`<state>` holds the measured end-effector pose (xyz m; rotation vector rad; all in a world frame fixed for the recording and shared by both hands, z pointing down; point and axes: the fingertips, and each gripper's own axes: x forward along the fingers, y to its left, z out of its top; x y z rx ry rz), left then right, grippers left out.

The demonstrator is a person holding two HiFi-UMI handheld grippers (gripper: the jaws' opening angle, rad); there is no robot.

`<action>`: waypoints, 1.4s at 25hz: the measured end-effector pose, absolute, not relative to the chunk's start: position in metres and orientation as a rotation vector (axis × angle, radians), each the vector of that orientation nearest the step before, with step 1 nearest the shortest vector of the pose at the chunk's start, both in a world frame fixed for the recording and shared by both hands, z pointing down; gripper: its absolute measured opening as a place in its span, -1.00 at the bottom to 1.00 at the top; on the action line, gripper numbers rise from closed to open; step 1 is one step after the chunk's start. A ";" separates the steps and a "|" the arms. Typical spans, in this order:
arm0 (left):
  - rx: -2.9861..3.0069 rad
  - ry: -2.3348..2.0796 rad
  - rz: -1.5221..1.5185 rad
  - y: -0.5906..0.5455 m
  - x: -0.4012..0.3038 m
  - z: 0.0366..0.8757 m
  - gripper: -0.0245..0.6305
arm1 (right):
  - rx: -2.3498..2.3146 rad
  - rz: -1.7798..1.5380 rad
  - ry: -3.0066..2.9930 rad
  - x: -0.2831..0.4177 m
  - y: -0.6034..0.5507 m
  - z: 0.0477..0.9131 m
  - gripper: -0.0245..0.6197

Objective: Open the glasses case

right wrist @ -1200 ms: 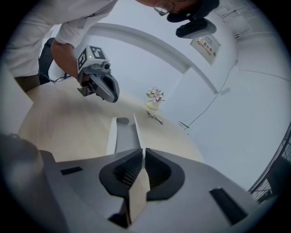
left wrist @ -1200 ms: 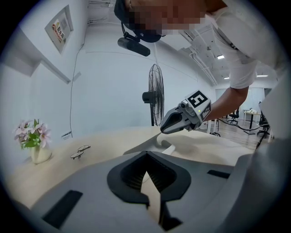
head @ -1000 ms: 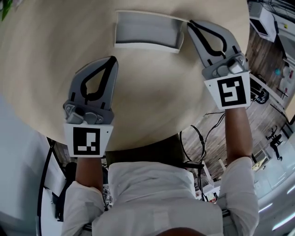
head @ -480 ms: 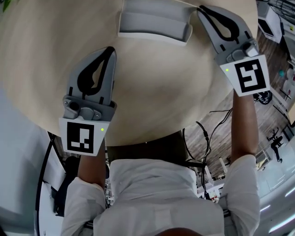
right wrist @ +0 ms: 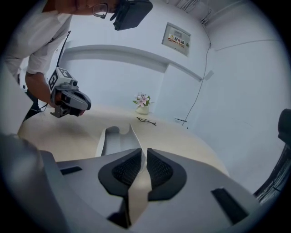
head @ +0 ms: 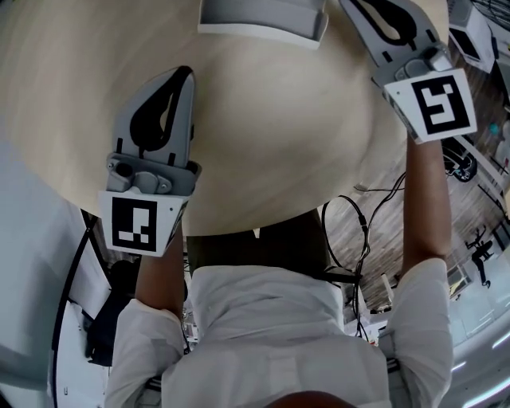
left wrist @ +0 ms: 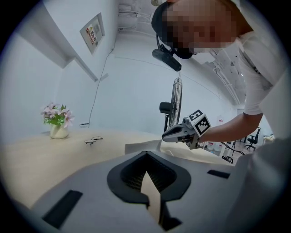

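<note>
Seen from above, a person in a white shirt [head: 271,319] stands at a round, pale wooden table [head: 279,143], with a hand-held gripper in each hand.

At the left, the left gripper [head: 186,74] hovers above bare tabletop, pointing away from the person; its dark ribbed pads [left wrist: 136,175] meet at the tips, clenched on nothing; its marker cube [head: 139,225] sits at the table's near edge.

Towards the middle, at the far side of the table, the glasses case [head: 255,12] lies open; it is a pale grey shell with a white rim, hollow side up, and the top of the head view cuts it off; the left gripper is well apart from it.

At the right, the right gripper [right wrist: 141,154] reaches to the case's right end; its jaws are drawn almost together, leaving only a thin slit; the case's thin upright wall runs into that slit, so the jaws appear to be pinching it.

Further back on the table, a pair of eyeglasses [right wrist: 146,121] lies folded open; beyond it stands a small vase of pink flowers [right wrist: 142,101]; a framed sign [right wrist: 177,40] hangs on the white wall.
</note>
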<state>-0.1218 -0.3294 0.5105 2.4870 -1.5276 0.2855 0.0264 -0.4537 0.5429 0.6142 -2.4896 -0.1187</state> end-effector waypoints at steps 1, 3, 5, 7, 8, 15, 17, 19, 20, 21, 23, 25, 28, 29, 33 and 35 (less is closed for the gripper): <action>2.460 -1.553 0.249 -0.327 -0.123 0.508 -0.89 | 0.627 -0.124 -2.504 0.028 -0.449 0.537 -0.80; 2.407 -1.593 0.183 -0.319 -0.124 0.500 -0.89 | 0.652 -0.122 -2.542 0.035 -0.438 0.522 -0.80; 2.375 -1.625 0.147 -0.307 -0.123 0.487 -0.89 | 0.665 -0.087 -2.611 0.048 -0.424 0.503 -0.80; 2.362 -1.651 0.131 -0.294 -0.115 0.469 -0.89 | 0.698 -0.035 -2.679 0.066 -0.409 0.480 -0.80; 2.363 -1.659 0.125 -0.288 -0.110 0.459 -0.89 | 0.718 -0.021 -2.704 0.075 -0.400 0.467 -0.80; 2.422 -1.688 0.082 -0.236 -0.101 0.367 -0.89 | 0.840 -0.035 -2.911 0.098 -0.329 0.337 -0.81; 2.474 -1.629 0.053 -0.225 -0.096 0.342 -0.89 | 0.896 -0.059 -2.967 0.108 -0.307 0.298 -0.81; 2.525 -1.577 0.019 -0.215 -0.091 0.320 -0.89 | 0.971 -0.091 -3.018 0.121 -0.283 0.264 -0.81; 2.543 -1.561 0.004 -0.208 -0.090 0.312 -0.89 | 1.006 -0.100 -3.031 0.127 -0.269 0.251 -0.81; 2.553 -1.546 -0.012 -0.199 -0.089 0.304 -0.89 | 1.031 -0.096 -3.038 0.131 -0.254 0.241 -0.81; 2.561 -1.520 -0.046 -0.177 -0.090 0.292 -0.89 | 1.050 -0.054 -3.041 0.133 -0.223 0.230 -0.81; 2.579 -1.491 -0.081 -0.155 -0.090 0.279 -0.89 | 1.061 -0.012 -3.030 0.131 -0.192 0.227 -0.82; 2.628 -1.420 -0.118 -0.111 -0.089 0.263 -0.89 | 1.120 0.035 -2.999 0.127 -0.145 0.228 -0.82; 2.644 -1.400 -0.127 -0.094 -0.091 0.258 -0.89 | 1.145 0.051 -2.989 0.123 -0.128 0.230 -0.82; 2.670 -1.355 -0.141 -0.021 -0.107 0.255 -0.89 | 1.227 0.149 -2.970 0.106 -0.056 0.245 -0.83; 2.654 -1.350 -0.148 0.014 -0.121 0.260 -0.89 | 1.270 0.176 -2.959 0.095 -0.023 0.252 -0.83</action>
